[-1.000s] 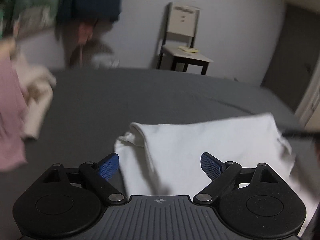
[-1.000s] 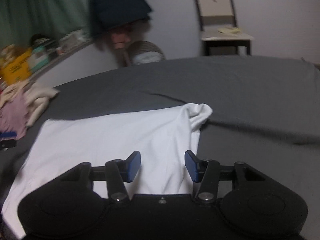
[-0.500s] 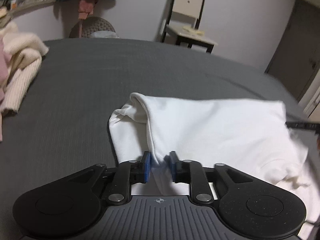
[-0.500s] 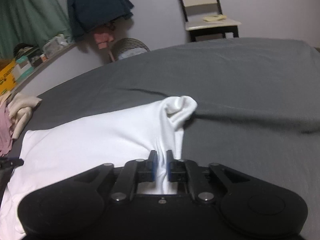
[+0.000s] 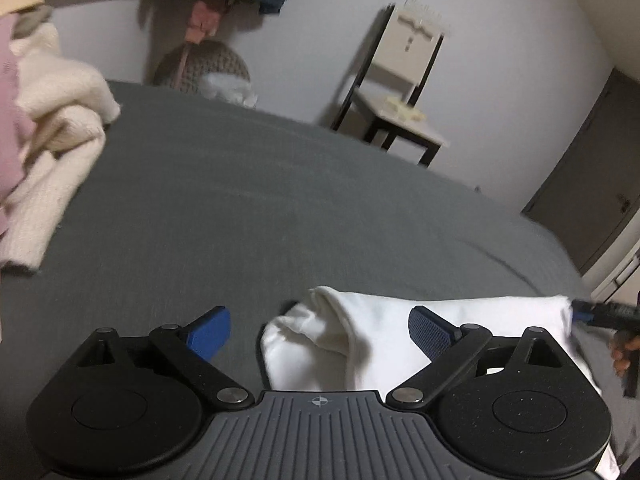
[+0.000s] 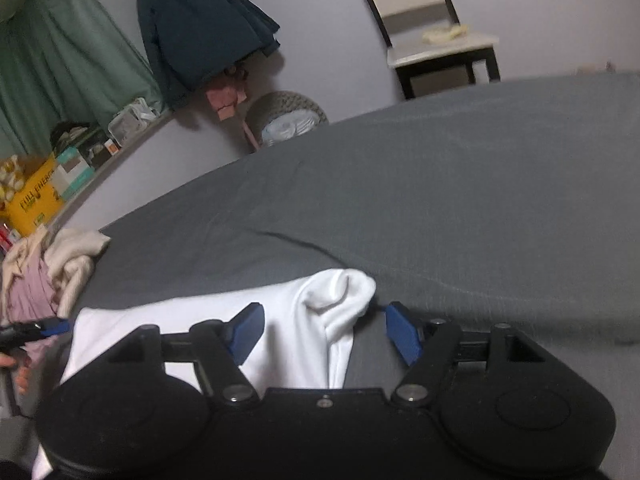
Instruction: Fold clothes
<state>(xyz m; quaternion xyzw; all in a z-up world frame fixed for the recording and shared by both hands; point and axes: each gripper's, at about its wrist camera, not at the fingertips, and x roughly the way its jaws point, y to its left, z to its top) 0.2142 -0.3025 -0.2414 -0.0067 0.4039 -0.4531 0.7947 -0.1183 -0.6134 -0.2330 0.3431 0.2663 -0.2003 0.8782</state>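
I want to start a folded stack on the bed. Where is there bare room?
The grey sheet lies bare beyond the white garment, toward the chair. The left edge is crowded by the cream and pink pile; the near edge by the garment.

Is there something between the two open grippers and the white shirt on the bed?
Nothing visible. The left gripper and right gripper both hang open directly over the white shirt on the grey bed.

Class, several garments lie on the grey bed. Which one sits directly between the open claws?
The white garment, folded on the bed. The cream knit and pink garment lie heaped at the far left edge.
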